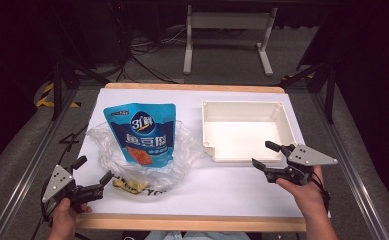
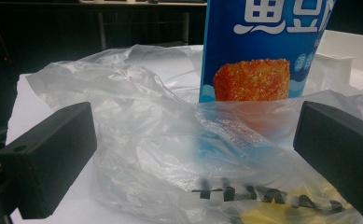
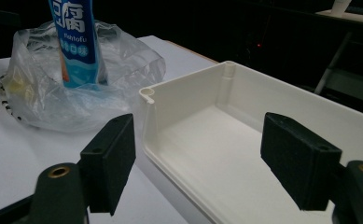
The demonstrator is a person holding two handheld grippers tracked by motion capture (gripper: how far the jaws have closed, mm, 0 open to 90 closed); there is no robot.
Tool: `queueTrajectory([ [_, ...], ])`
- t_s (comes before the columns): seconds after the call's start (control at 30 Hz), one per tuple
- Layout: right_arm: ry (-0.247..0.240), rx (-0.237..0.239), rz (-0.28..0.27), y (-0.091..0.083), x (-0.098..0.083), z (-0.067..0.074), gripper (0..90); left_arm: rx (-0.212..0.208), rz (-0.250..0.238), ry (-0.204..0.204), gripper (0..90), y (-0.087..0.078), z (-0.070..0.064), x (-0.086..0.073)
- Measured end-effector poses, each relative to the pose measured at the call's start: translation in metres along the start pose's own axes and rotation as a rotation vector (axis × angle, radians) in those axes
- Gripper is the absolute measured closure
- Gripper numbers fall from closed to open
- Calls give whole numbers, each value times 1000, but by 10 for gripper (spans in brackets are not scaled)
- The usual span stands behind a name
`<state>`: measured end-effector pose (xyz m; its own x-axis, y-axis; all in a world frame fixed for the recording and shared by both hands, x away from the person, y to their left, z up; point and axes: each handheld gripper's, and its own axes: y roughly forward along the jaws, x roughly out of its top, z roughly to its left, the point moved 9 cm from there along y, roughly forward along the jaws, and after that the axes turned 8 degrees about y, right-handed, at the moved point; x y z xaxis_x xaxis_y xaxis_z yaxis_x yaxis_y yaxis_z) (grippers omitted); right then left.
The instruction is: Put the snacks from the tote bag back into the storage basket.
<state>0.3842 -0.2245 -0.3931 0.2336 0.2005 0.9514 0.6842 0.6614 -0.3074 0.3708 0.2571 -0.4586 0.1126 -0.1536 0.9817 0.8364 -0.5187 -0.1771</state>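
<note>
A blue fish-tofu pouch stands in the clear plastic bag before my gaping left gripper; my right gripper, jaws apart and empty, hovers at the white tray.

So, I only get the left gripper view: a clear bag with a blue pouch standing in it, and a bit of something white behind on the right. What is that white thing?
Observer: It's a white tray, standing apart from the bag, and the right gripper view shows nothing in it.
Operator: And where's the other gripper?
Observer: In the high view the right gripper is at the tray's near right corner, with its jaws open and nothing gripped.
</note>
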Motion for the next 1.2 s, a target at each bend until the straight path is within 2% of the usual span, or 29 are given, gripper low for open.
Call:
queueTrajectory([
  [0.07, -3, 0, 1, -1, 5, 1, 281, 2, 8, 1, 2, 0, 1, -1],
  [0.17, -14, -28, 15, -2, 10, -1, 286, 1, 13, 2, 2, 0, 1, -1],
  [0.4, 19, -6, -21, 0, 24, 2, 295, 6, 1, 0, 2, 0, 1, -1],
  [0.47, 29, -6, -31, 0, 26, 2, 287, 4, 9, 2, 2, 0, 1, -1],
  [0.5, 46, -11, -61, 1, 30, 0, 286, 4, 7, 2, 2, 0, 1, -1],
  [0.6, 47, -16, -62, 1, 32, -1, 281, 4, 5, 1, 2, 0, 1, -1],
  [0.77, 20, -8, -38, 4, 36, 0, 282, 4, 14, -1, 2, 0, 2, -1],
  [0.83, 7, 26, -42, 7, 45, 8, 284, 3, 14, 0, 2, 0, 1, -2],
  [1.07, -33, 70, -32, 19, 61, 22, 281, 5, 19, 0, 2, -1, 2, -2],
  [1.2, -52, 91, -38, 29, 72, 31, 277, 5, 5, -2, 2, 0, 2, -1],
])
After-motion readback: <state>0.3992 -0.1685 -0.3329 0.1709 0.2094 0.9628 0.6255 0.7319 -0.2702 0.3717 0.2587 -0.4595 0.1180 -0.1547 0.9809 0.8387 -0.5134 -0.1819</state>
